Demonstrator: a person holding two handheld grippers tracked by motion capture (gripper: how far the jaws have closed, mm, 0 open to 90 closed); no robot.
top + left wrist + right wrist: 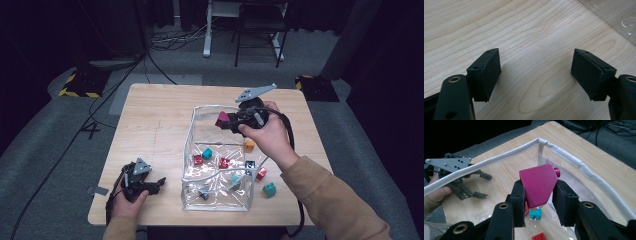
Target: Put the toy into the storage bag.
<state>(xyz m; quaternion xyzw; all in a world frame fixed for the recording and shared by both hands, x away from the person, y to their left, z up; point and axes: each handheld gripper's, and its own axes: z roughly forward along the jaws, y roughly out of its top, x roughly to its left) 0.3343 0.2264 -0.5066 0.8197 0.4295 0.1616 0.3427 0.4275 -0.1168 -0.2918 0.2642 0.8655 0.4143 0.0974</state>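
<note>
A magenta block (pixel 538 185) sits clamped between the jaws of my right gripper (pixel 538 200), which is shut on it. In the high view that right gripper (pixel 226 121) hovers over the far side of a clear plastic bin (pixel 191 131) with a white rim, the magenta block (pixel 222 118) at its tip. Several small bricks in red, teal and grey lie inside the bin, among them a teal brick (pixel 535 214). My left gripper (pixel 156 183) rests on the table at the bin's near left, its jaws open over bare wood (pixel 534 70).
An orange brick (pixel 249 145), a red brick (pixel 261 173) and a teal brick (pixel 270 189) lie on the wooden table (pixel 155 115) right of the bin. A cable trails from the right gripper off the table's near edge. Dark floor with cables and a chair lies beyond.
</note>
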